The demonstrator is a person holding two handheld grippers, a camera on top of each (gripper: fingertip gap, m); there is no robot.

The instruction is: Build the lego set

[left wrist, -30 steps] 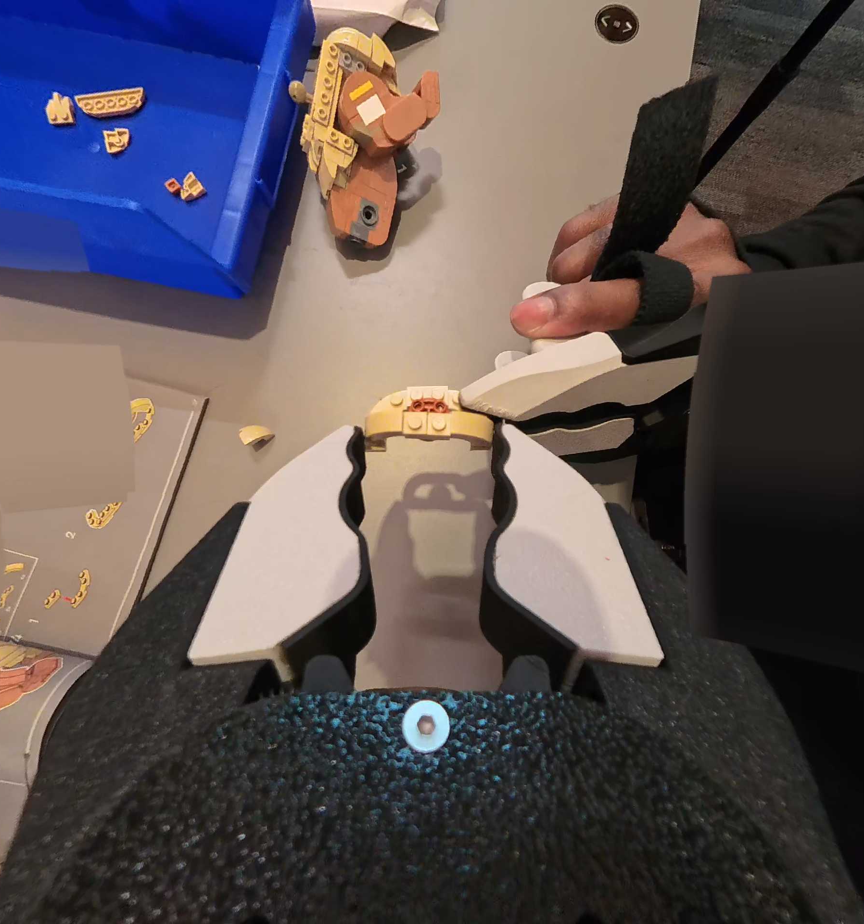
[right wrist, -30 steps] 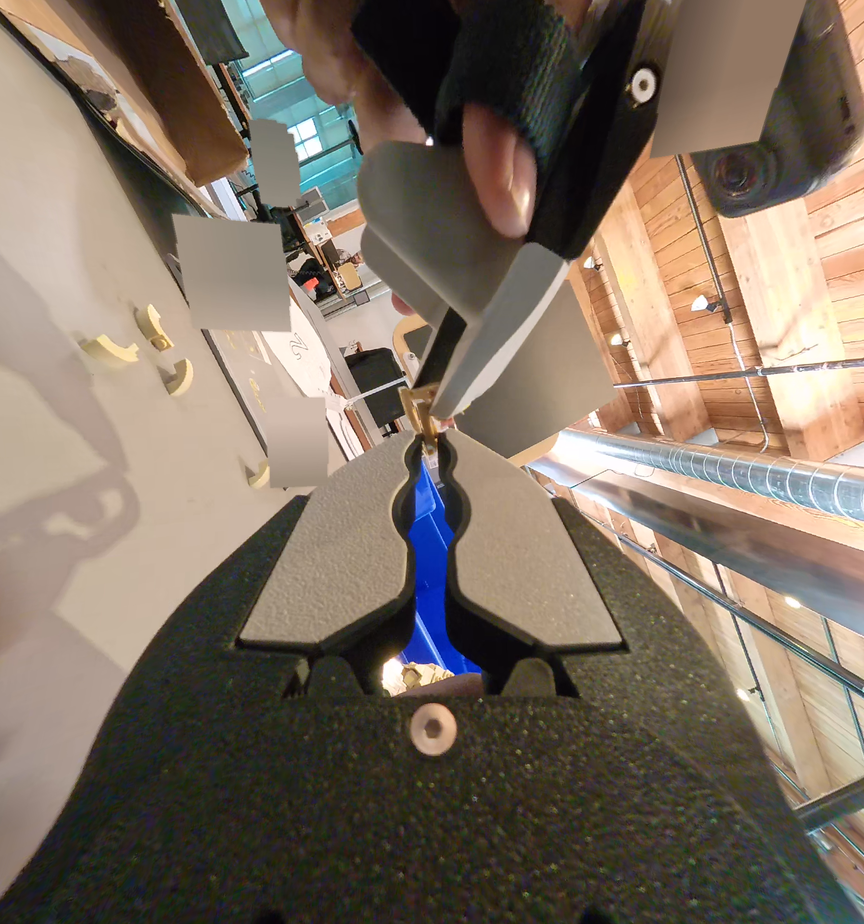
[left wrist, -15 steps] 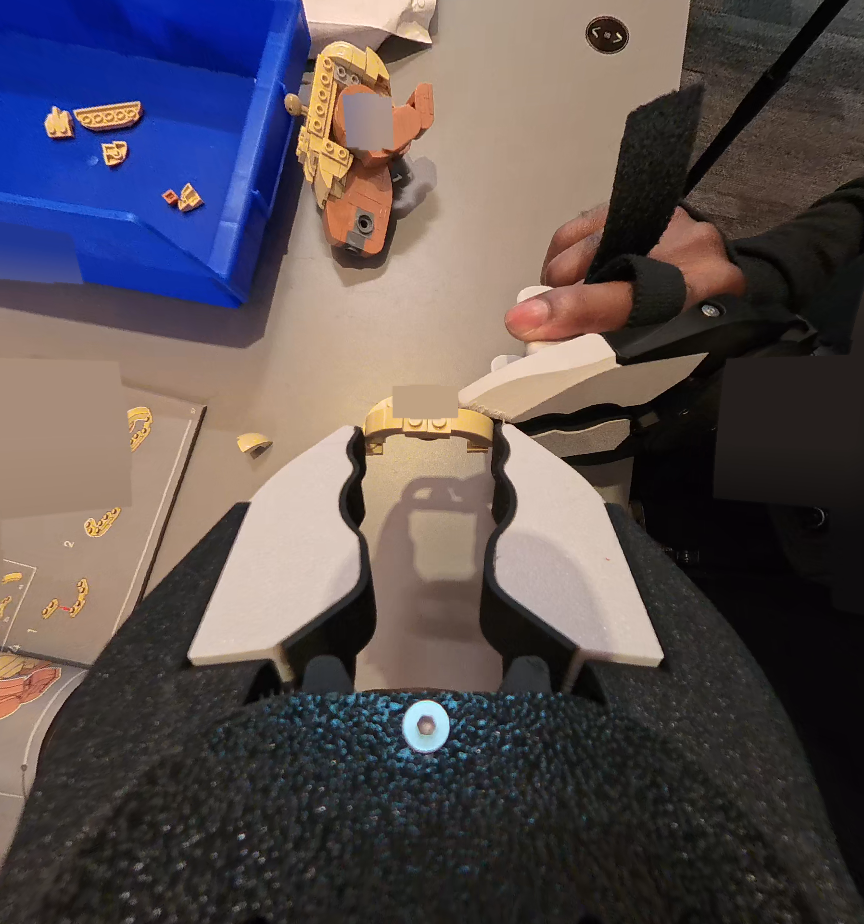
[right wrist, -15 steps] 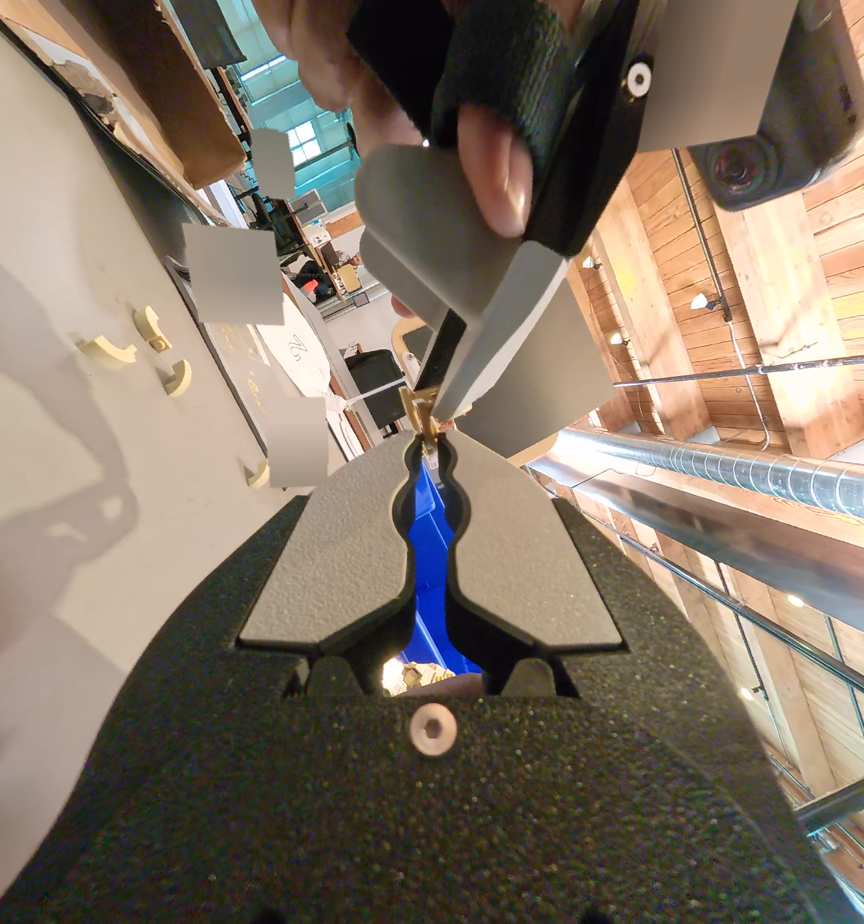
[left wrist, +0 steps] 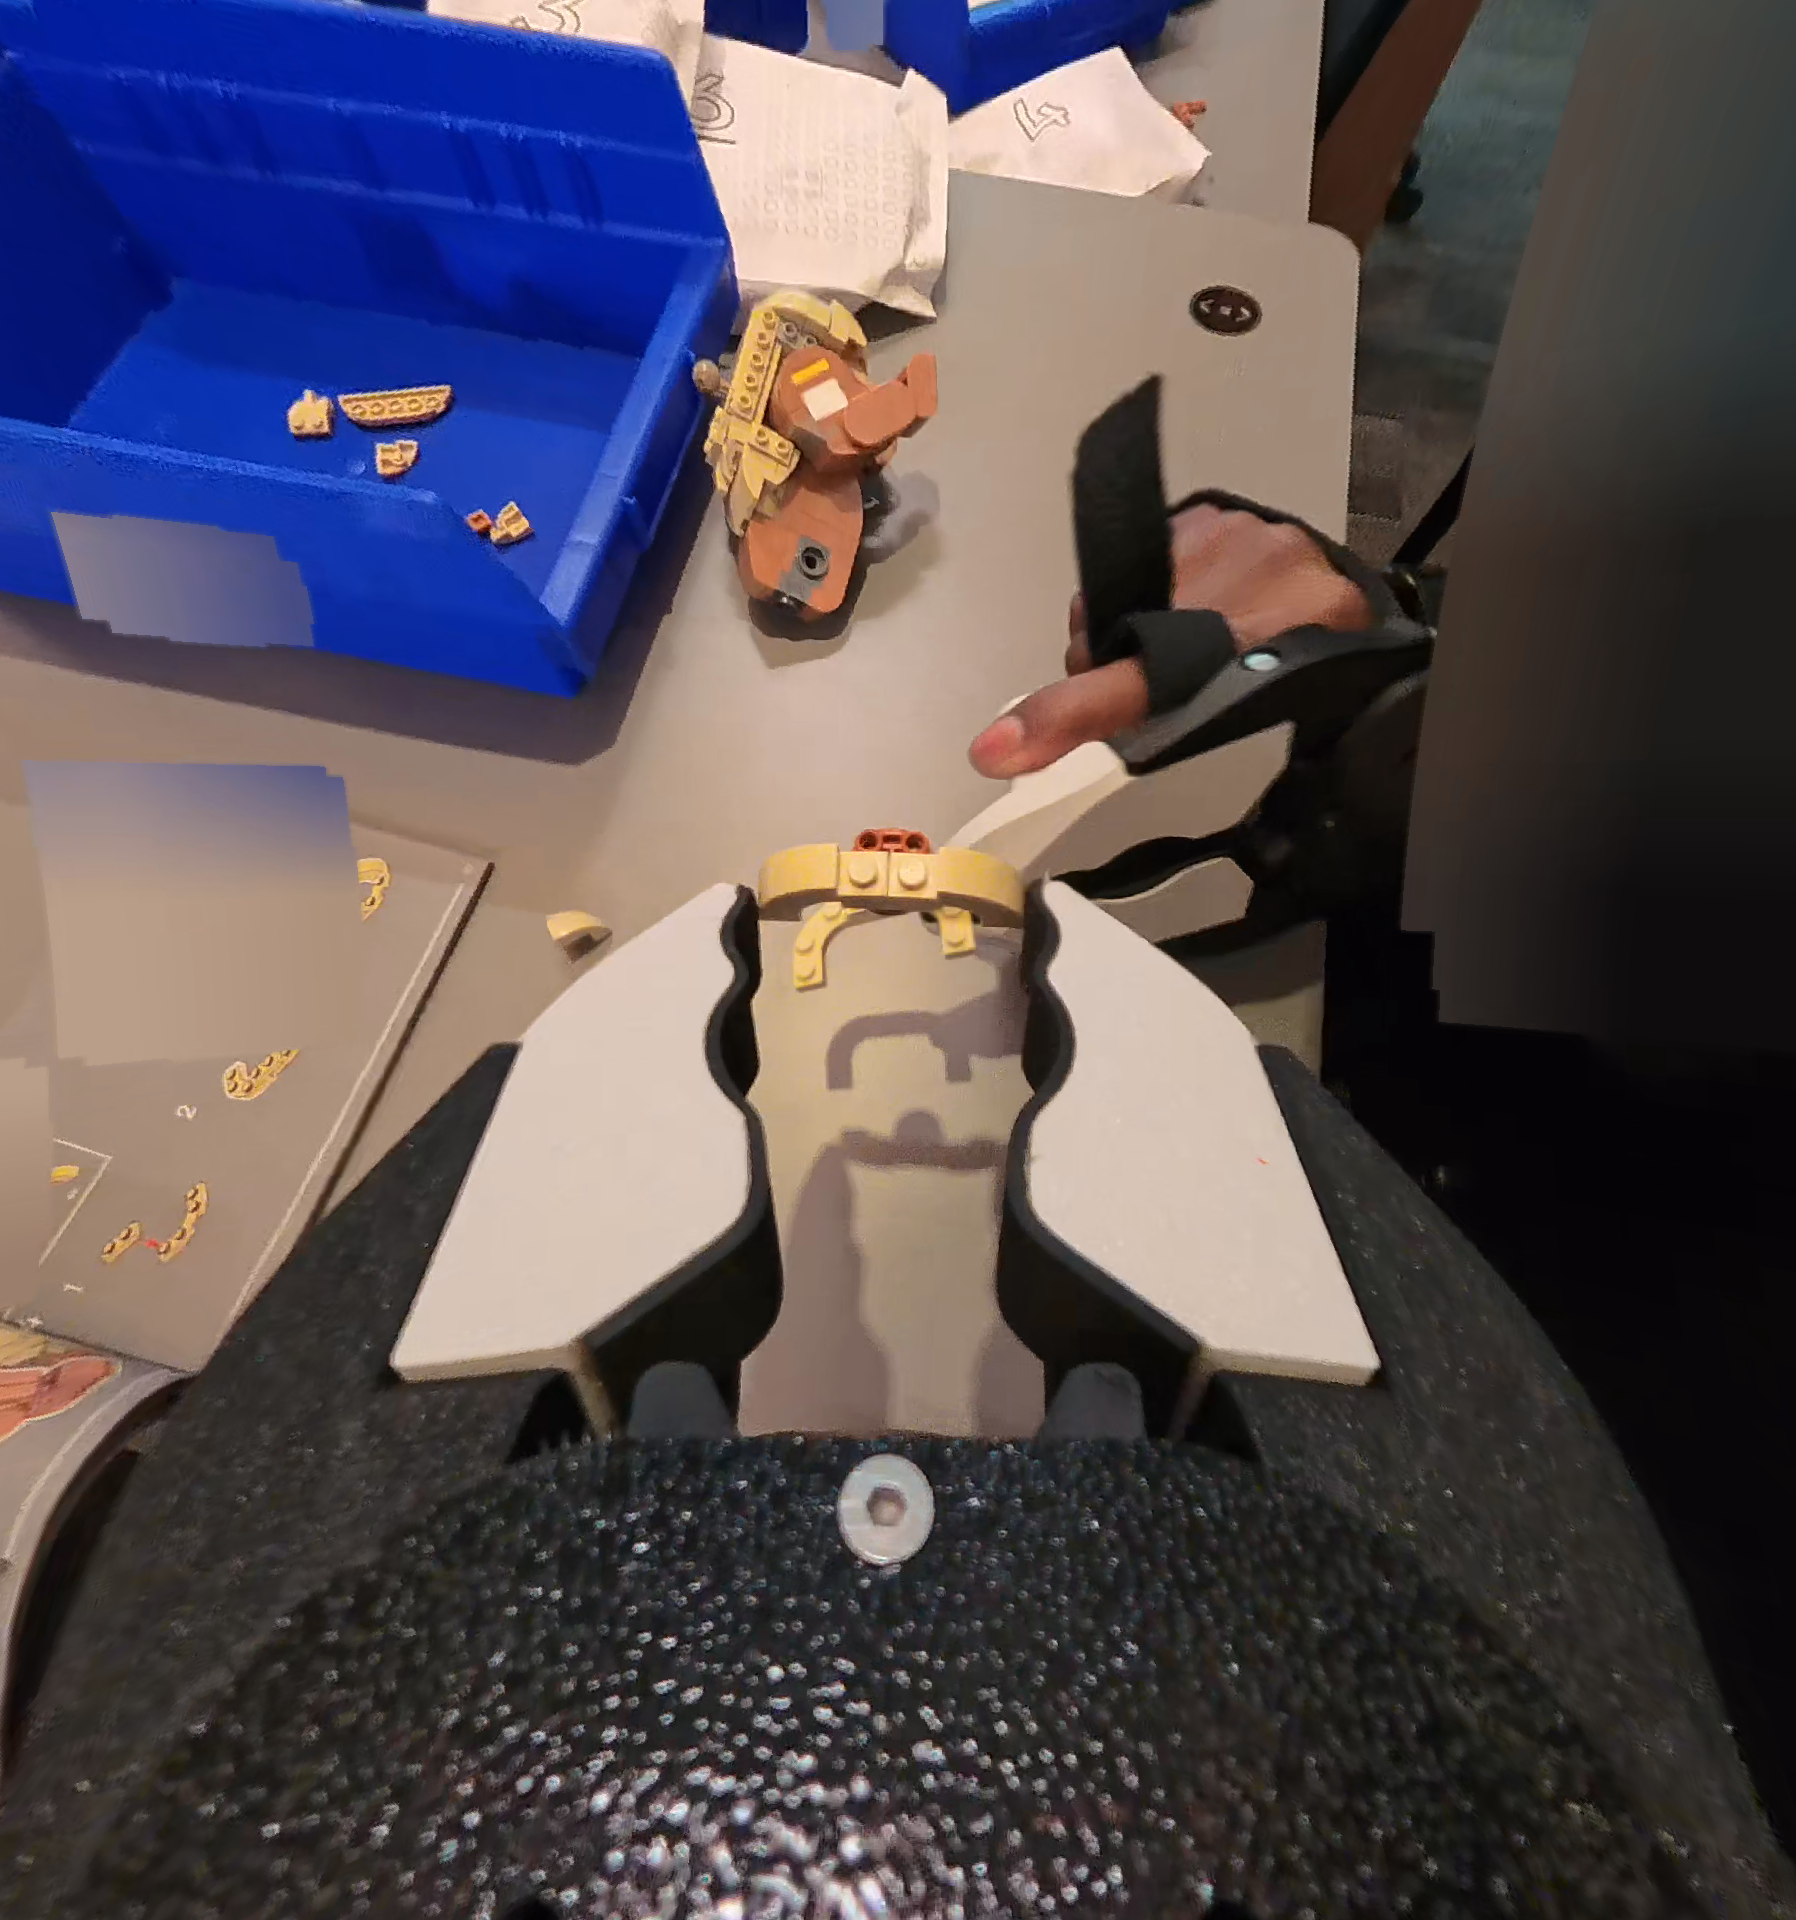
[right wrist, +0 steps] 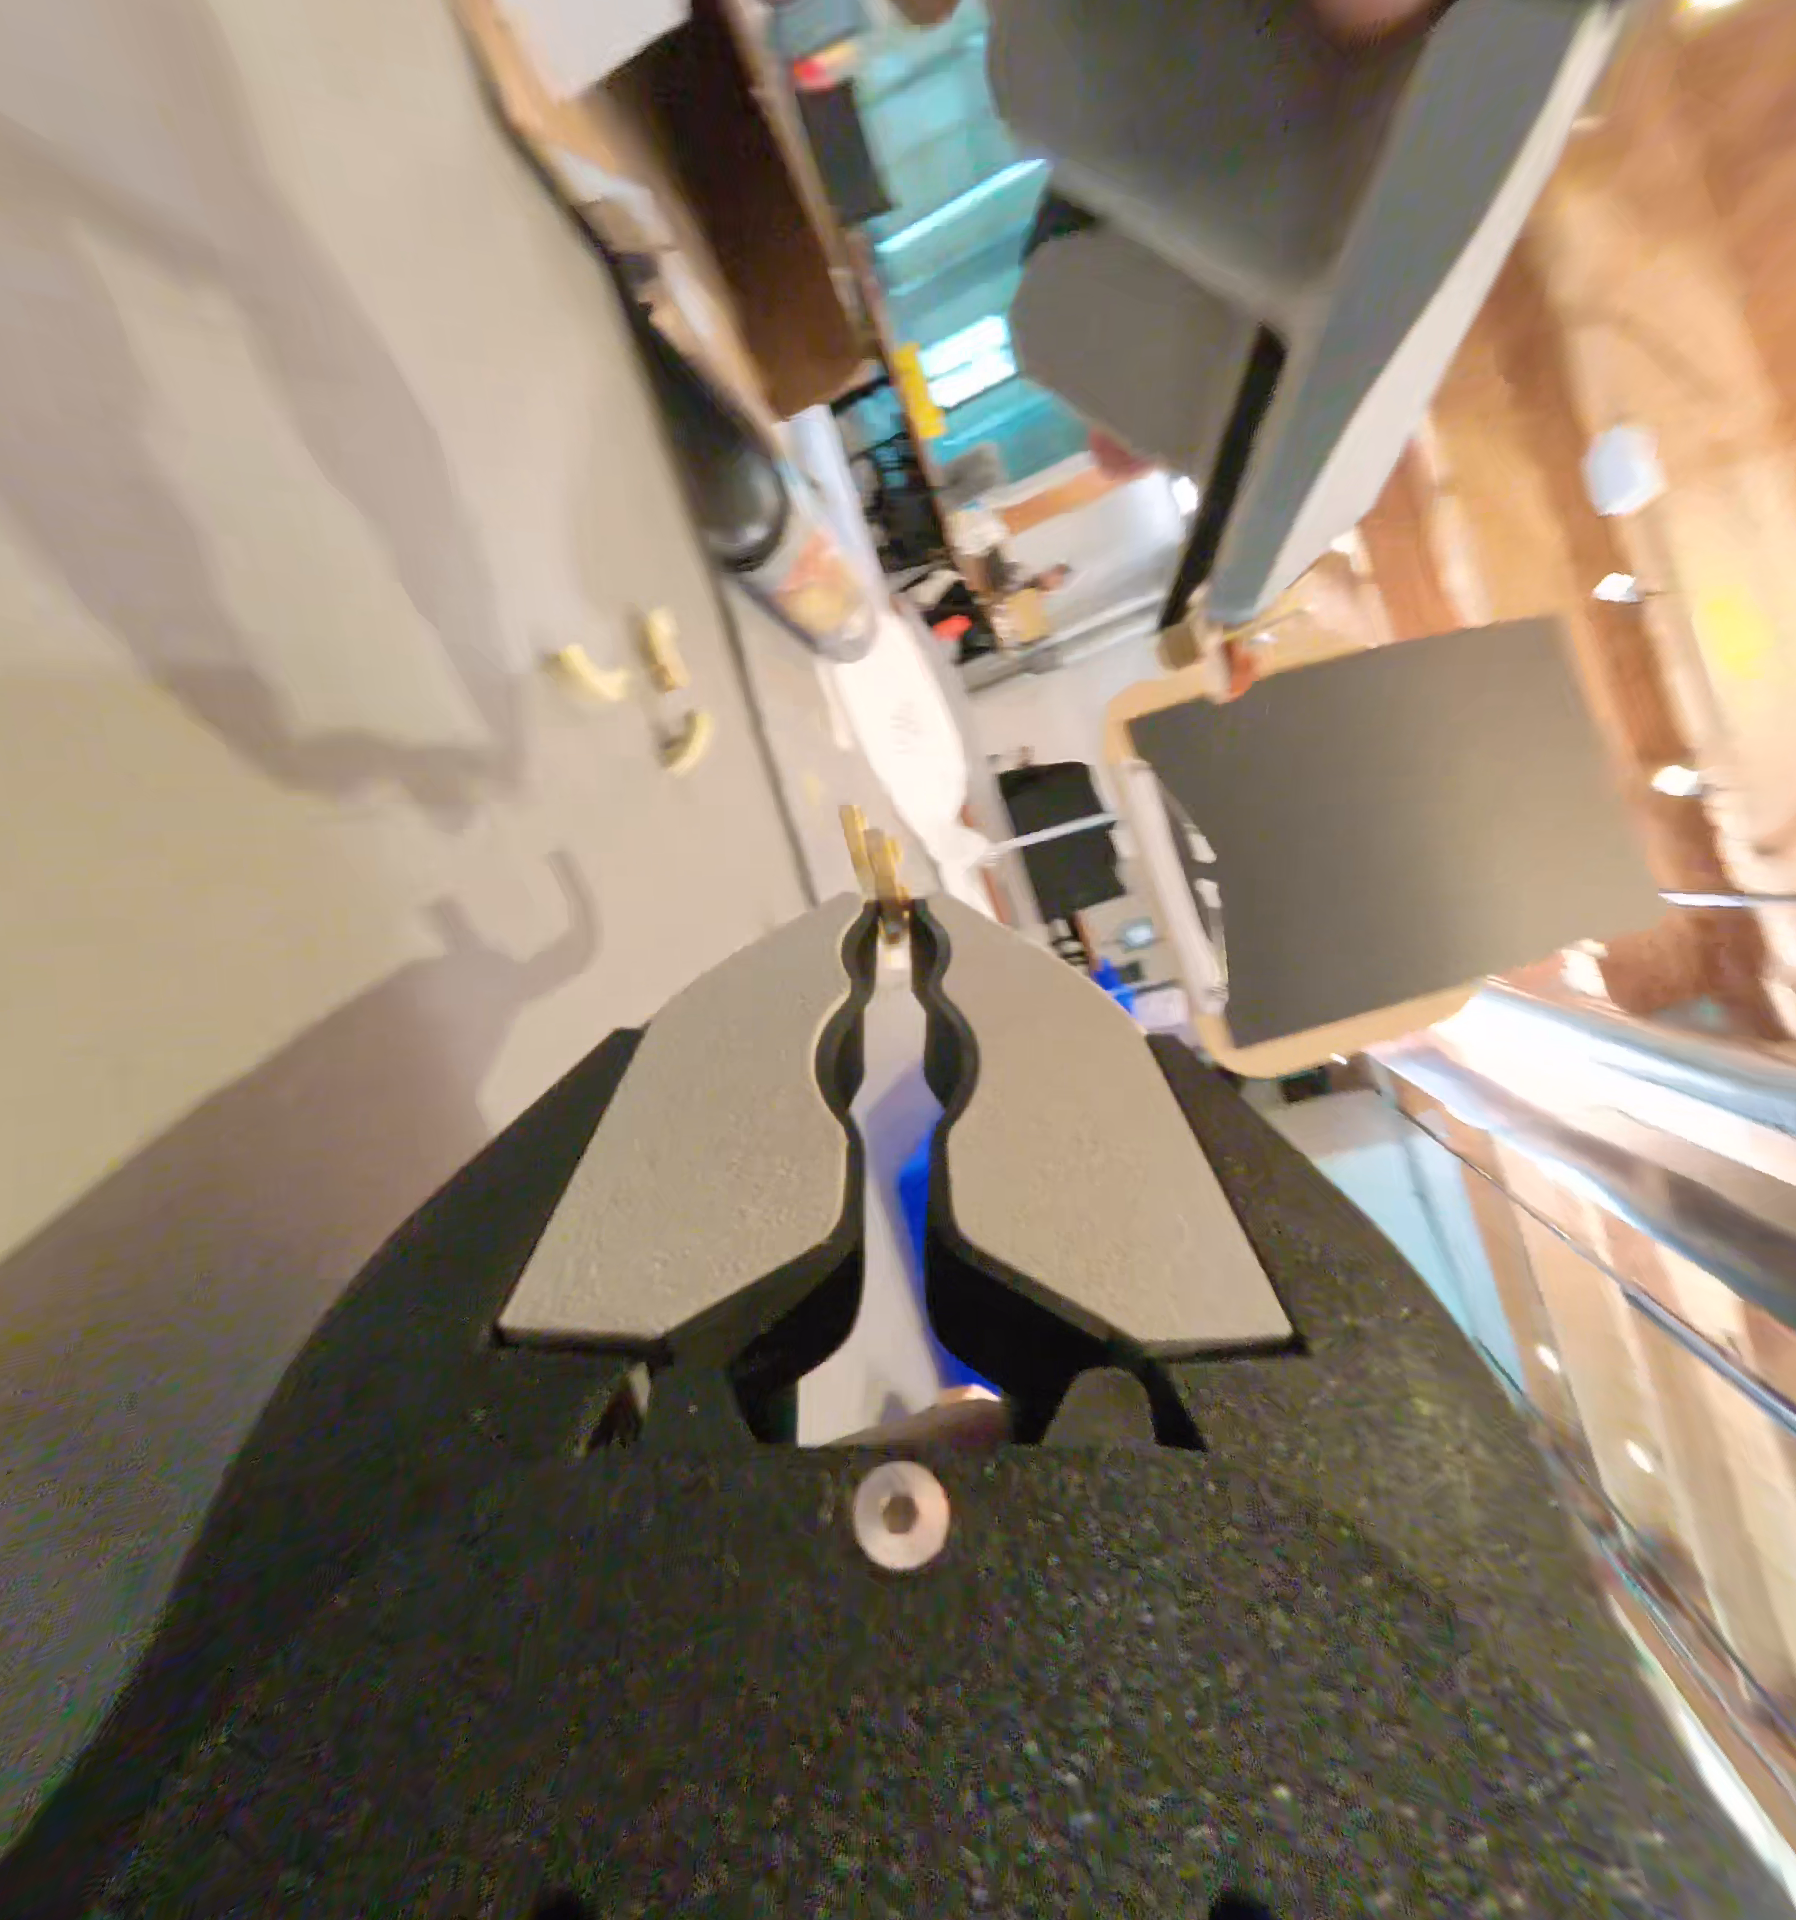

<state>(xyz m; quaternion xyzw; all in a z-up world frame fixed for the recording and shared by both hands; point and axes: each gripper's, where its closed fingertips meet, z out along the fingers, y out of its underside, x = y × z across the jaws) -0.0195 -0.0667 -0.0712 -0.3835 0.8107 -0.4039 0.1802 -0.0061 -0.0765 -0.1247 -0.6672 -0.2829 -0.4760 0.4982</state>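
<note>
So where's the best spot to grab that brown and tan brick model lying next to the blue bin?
Probably across the narrow brown body of the brick model, coming from above with the jaws spanning its short width. It lies flat on the table with open space on its right; the blue bin crowds its left side, and the tan plates along that edge look more likely to snap off.
</note>
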